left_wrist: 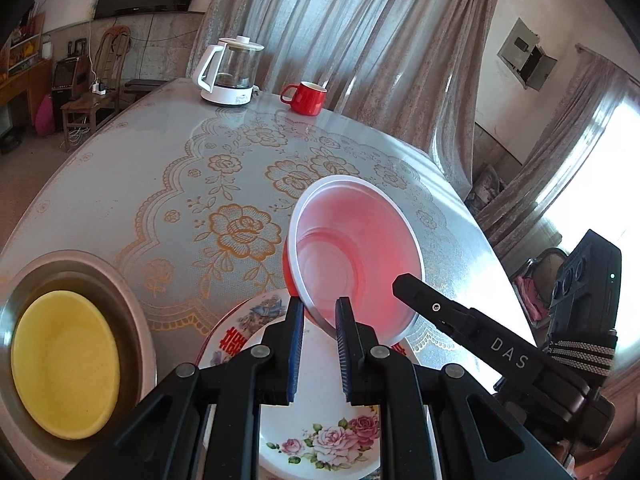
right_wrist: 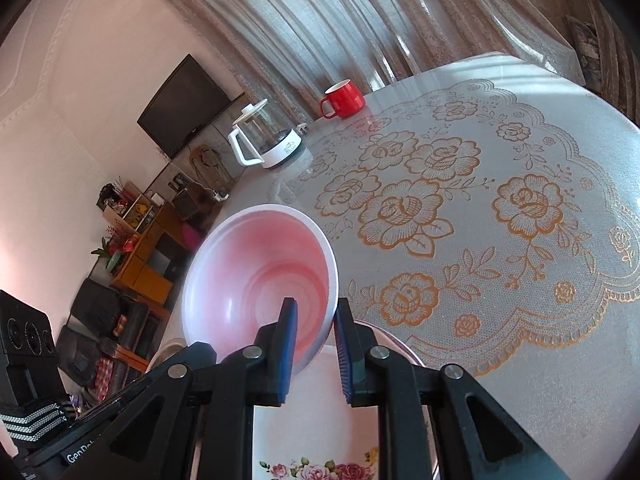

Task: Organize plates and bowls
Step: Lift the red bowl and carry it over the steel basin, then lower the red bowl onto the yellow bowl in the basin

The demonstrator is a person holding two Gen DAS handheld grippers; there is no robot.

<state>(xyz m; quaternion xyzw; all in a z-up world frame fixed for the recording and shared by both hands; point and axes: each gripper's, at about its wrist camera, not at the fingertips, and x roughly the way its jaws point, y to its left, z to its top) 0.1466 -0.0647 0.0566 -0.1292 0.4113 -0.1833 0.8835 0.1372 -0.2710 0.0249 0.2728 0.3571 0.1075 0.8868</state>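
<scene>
I record the red bowl [left_wrist: 352,256] with its white inside held tilted above the tabletop [left_wrist: 120,184], its opening turned toward both cameras. My left claw [left_wrist: 320,316] pinches the near rim of the bowl between its blue pads [left_wrist: 295,344], one finger outside the wall and one inside. My right claw [right_wrist: 316,316] grips the same bowl [right_wrist: 256,276] at its rim in like fashion, the wall passing between the two fingers; in the left wrist view the body of the right claw shows at the right edge, just beside the bowl. Under the bowl lies a white plate [left_wrist: 320,432] painted with pink roses and red characters; the bowl's lower edge hangs over the plate's far part, and I cannot tell whether they touch. In the right wrist view the same plate [right_wrist: 316,440] shows between the fingers. To the left of the plate, near it, a yellow dish [left_wrist: 64,364] sits inside a steel basin [left_wrist: 132,308]. At the far side of the tabletop stand a white glass kettle [left_wrist: 230,72] and a red mug [left_wrist: 306,98], near each other but apart. A lace-patterned cloth with gold roses [right_wrist: 440,208] covers the tabletop under a clear sheet. Curtains [left_wrist: 360,40] hang behind.
</scene>
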